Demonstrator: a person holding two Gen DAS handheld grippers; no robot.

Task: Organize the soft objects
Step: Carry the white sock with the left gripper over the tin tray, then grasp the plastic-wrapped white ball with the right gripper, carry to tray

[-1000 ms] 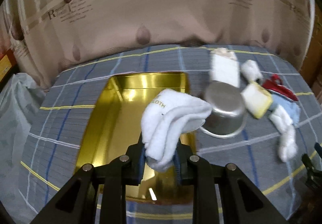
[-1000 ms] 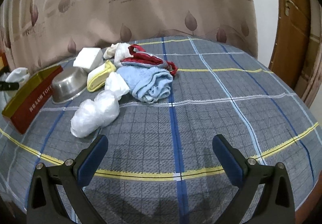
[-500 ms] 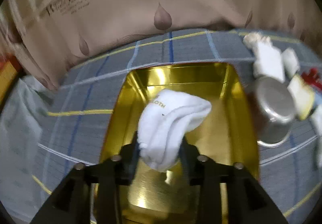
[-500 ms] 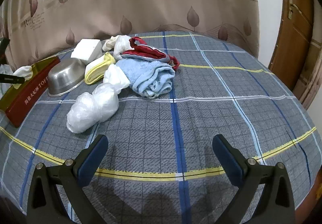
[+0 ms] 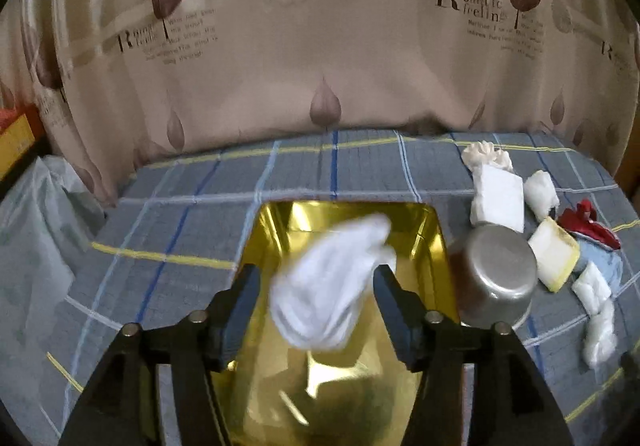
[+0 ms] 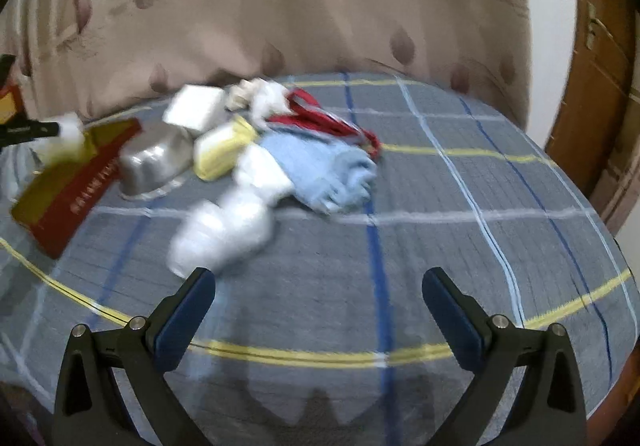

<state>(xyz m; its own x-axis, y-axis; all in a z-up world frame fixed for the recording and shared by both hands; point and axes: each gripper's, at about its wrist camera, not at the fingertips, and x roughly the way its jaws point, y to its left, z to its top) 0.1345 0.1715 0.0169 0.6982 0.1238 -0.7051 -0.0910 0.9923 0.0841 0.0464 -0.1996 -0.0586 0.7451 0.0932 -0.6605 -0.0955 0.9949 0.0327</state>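
We note that the white sock [image 5: 328, 286] is now free of the left gripper [image 5: 316, 302]: half a second ago its pads were clamped on the sock, and now the jaws stand spread wide with the sock, motion-blurred, between them and touching neither pad. The sock sits over the middle of the gold-lined tin box [image 5: 424, 221]; we cannot tell whether it has landed on the box floor. We judge this placement essentially complete, pending settling. The box stands on the plaid-covered table [image 5: 192, 213], toward its left side, with an upturned steel bowl [image 5: 496, 274] touching its right wall. Beyond the bowl lie the remaining soft items: a white foam block [image 5: 498, 197], a yellow-edged sponge [image 5: 556, 254], a light blue towel [image 6: 332, 169], a red cloth [image 6: 320, 117] and bagged white wads [image 6: 224, 230]. The right gripper [image 6: 318, 302] has its jaws fully apart and empty, and has advanced toward the wads since a second ago; we judge these the next pick.
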